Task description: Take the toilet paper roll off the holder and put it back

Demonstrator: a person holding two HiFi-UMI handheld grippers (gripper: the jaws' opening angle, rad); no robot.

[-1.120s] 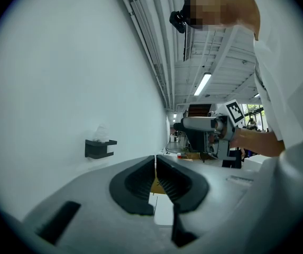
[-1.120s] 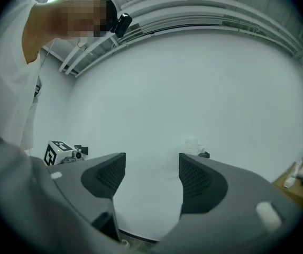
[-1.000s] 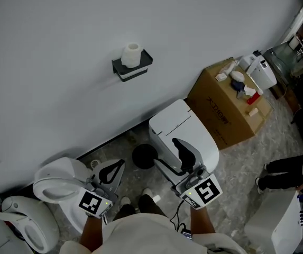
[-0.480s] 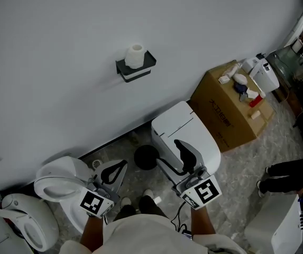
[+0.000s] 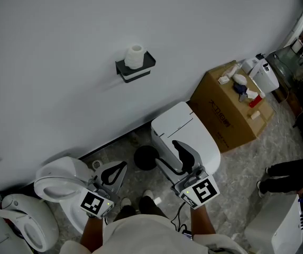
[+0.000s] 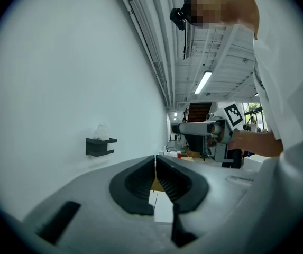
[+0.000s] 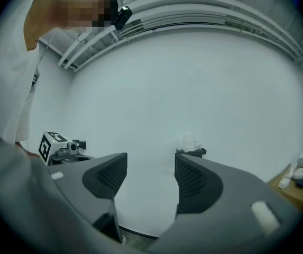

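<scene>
The left tongs (image 6: 155,159) are pressing their jaws together with nothing between them. Beyond them, a black holder (image 6: 99,147) on the white wall (image 6: 61,83) is carrying the toilet paper roll (image 6: 102,132). At right, a hand (image 6: 249,142) is holding the right tongs (image 6: 180,128) pointed toward the wall.

cardboard box (image 5: 229,112), toilet bowl (image 5: 49,180), white wall (image 5: 61,30)

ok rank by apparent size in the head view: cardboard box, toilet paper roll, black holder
1. cardboard box, by far
2. black holder
3. toilet paper roll, slightly smaller than the holder under it
</scene>
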